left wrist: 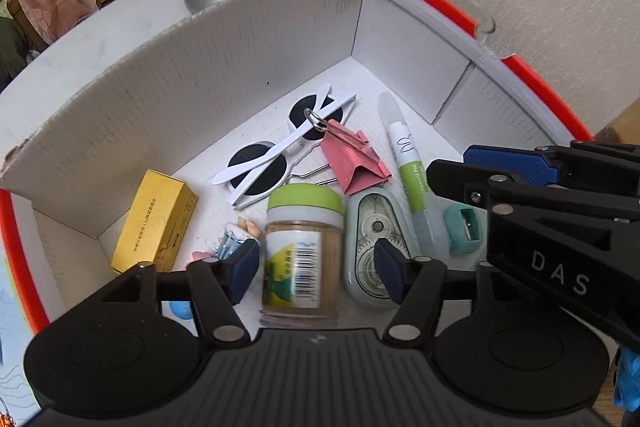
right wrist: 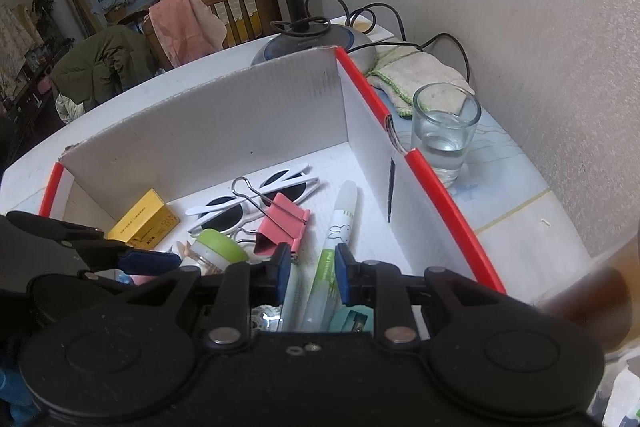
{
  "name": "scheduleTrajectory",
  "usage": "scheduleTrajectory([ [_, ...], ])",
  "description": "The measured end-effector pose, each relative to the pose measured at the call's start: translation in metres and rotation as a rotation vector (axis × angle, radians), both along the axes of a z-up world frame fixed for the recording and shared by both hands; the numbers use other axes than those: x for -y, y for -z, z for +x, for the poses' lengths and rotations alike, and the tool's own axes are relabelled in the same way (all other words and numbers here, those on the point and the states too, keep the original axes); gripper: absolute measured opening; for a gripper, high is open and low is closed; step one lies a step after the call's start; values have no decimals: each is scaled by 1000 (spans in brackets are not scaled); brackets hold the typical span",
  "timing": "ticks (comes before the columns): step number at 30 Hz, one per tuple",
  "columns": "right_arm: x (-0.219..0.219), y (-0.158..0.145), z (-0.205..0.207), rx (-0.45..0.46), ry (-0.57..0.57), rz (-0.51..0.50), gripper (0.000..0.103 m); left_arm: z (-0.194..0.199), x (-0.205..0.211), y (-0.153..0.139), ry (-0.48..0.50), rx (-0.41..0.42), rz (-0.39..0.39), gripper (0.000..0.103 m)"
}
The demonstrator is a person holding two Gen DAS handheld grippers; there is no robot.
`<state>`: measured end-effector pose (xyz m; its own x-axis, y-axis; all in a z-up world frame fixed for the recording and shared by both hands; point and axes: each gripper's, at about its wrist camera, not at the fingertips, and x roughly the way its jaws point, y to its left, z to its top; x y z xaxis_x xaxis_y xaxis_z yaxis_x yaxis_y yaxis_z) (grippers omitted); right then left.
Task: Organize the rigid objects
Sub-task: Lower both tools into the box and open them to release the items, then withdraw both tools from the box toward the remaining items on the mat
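My left gripper point(left wrist: 316, 269) stands open astride the jar point(left wrist: 301, 247) lying in the box point(left wrist: 240, 67), pads clear so it stays down, while my right gripper point(right wrist: 310, 273), narrow-gapped, straddles the pen point(right wrist: 334, 251) without visibly clamping it.

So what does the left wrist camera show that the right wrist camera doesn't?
Only the left wrist view shows the green-lidded jar's barcode label, the whole correction tape dispenser, and the left gripper with its jaws open either side of the jar.

Only the right wrist view shows the glass of water outside the box, the folded cloth behind it, and the window.

Both show the white box, sunglasses, pink binder clip, yellow carton, green pen and teal sharpener.
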<state>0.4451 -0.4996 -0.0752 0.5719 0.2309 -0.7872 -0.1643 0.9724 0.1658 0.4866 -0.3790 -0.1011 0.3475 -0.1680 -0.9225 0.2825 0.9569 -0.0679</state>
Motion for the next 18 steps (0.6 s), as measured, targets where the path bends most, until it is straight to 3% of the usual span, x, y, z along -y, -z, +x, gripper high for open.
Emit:
scheduleTrajectory([
  [12,0,-29,-21,44,-19,46,28,-30,-15,-34,-24,101,-34,63],
  [18,-5,-49,-37,87,-39,70,35,-47,-31,-55,-71,170,-54,63],
])
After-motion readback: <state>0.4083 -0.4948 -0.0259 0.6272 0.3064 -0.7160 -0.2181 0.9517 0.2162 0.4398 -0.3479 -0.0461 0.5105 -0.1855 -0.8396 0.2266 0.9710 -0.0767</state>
